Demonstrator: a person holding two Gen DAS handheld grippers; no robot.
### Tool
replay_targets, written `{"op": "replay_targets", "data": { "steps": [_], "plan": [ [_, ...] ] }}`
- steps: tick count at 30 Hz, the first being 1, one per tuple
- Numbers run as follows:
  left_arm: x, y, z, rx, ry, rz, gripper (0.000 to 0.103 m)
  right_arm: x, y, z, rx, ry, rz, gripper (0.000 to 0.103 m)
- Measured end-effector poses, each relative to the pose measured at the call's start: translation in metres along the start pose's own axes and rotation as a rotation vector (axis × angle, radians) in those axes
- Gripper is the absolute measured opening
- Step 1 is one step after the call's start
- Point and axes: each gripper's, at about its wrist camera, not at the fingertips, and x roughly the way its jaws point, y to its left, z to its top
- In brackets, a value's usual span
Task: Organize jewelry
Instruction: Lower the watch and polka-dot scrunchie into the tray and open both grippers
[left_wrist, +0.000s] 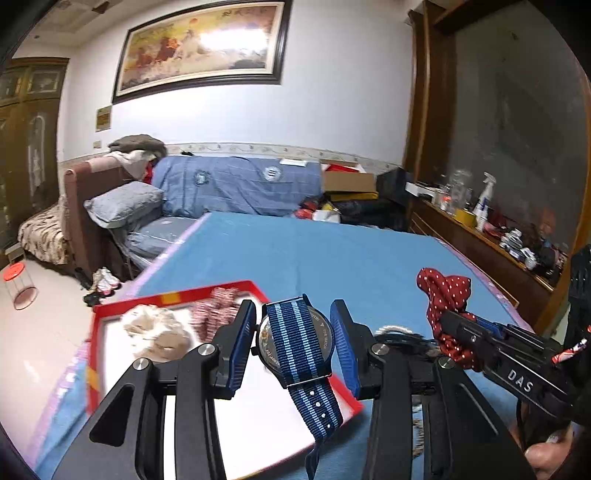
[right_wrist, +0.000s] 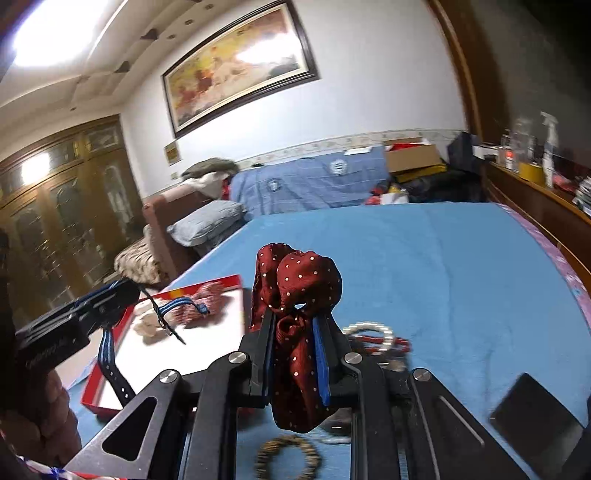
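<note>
Left wrist view: watch (left_wrist: 295, 339) w/ blue striped strap gripped case-back up by left gripper (left_wrist: 295, 339), fingers clamped on case, held above red tray (left_wrist: 96, 373). Beige scrunchie (left_wrist: 157, 334) & red-white scrunchie (left_wrist: 216, 308) seen in tray. Right view: red dotted scrunchie (right_wrist: 295, 317) pinched by right gripper (right_wrist: 293, 354), fingers closed on it, above blue bedspread (right_wrist: 443, 266). Pearl bracelet (right_wrist: 373, 332), brown bead bracelet (right_wrist: 288, 458) seen below on bedspread.

Left gripper (left_wrist: 293, 345) clamps striped watch (left_wrist: 295, 343) above red box (left_wrist: 96, 325)
</note>
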Motion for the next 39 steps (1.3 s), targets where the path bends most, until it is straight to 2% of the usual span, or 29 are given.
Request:
{"op": "replay_targets", "data": {
  "steps": [10, 15, 31, 39],
  "plan": [
    [-0.001, 0.074, -0.009, -0.098, 0.043, 0.129, 0.040, 0.045, 0.074, -0.003, -0.088, 0.094, 0.142, 0.020],
    [0.012, 0.099, -0.017, -0.142, 0.082, 0.164, 0.040, 0.073, 0.090, -0.008, -0.091, 0.153, 0.183, 0.021],
    [0.064, 0.120, -0.031, -0.200, 0.176, 0.189, 0.040, 0.167, 0.111, -0.011, -0.086, 0.309, 0.164, 0.021],
    [0.077, 0.127, -0.036, -0.217, 0.221, 0.218, 0.040, 0.185, 0.117, -0.025, -0.092, 0.369, 0.144, 0.022]
  ]
}}
